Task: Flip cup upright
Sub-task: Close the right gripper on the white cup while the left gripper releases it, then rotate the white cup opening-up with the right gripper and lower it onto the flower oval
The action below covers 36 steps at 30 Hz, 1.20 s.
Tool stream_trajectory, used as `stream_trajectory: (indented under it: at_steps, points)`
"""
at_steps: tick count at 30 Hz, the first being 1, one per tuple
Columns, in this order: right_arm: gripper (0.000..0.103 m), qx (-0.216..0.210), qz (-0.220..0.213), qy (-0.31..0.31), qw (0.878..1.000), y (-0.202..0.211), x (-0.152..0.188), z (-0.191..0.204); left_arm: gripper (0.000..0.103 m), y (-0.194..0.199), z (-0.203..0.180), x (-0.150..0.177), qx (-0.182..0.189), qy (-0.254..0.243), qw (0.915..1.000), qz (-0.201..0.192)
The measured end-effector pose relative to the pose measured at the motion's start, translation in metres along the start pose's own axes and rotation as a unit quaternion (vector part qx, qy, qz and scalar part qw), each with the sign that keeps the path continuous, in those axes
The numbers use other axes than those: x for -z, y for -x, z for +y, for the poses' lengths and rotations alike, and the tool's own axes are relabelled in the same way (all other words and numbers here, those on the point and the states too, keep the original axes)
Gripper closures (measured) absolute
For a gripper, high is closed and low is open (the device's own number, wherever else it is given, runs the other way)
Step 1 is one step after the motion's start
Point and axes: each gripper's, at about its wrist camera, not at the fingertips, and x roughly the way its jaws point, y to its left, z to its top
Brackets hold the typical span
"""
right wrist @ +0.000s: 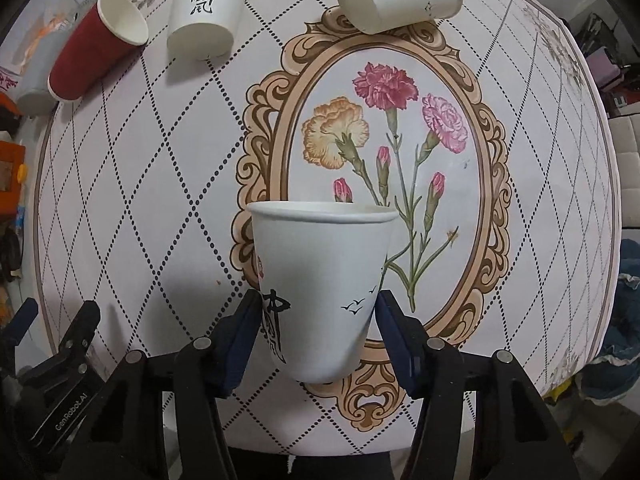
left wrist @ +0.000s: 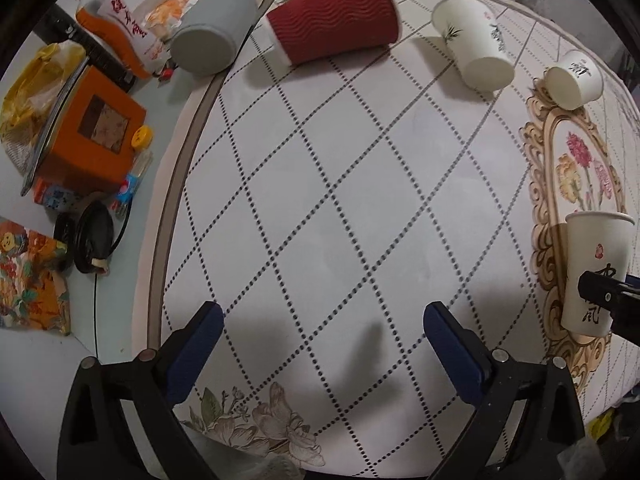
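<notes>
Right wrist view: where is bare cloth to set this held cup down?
Free: the oval flower panel ahead of the held white cup in the right gripper, and the dotted diamond cloth ahead of the open left gripper. Crowded: the far edge, where the red cup and two white cups lie.

Grey cup (right wrist: 34, 80) mostly behind red cup (right wrist: 96, 48)
</notes>
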Motion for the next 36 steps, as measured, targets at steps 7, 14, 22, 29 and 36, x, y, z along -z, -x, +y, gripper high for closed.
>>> stream_trajectory:
  at_steps: [7, 14, 22, 29, 36]
  points:
    - [0.043, -0.035, -0.090, -0.030, 0.995, 0.029, 0.003, -0.018, 0.001, 0.002, -0.009, -0.010, 0.021, -0.003, 0.9998, 0.002]
    - [0.043, -0.020, -0.227, -0.056, 0.972, 0.034, -0.022, -0.028, 0.001, -0.023, -0.015, -0.020, 0.021, 0.010, 0.9993, 0.030]
    - [0.043, 0.023, -0.320, -0.037, 0.946, 0.008, -0.016, -0.017, 0.001, -0.040, -0.022, -0.026, 0.022, -0.018, 0.9994, 0.022]
    - [0.042, 0.016, -0.322, -0.026, 0.946, 0.005, 0.011, -0.021, 0.001, -0.031, -0.022, -0.014, 0.021, -0.033, 0.9992, 0.010]
    - [0.041, 0.017, -0.288, -0.043, 0.956, -0.007, 0.030, -0.031, 0.001, -0.015, -0.027, 0.005, 0.025, -0.047, 0.9986, -0.009]
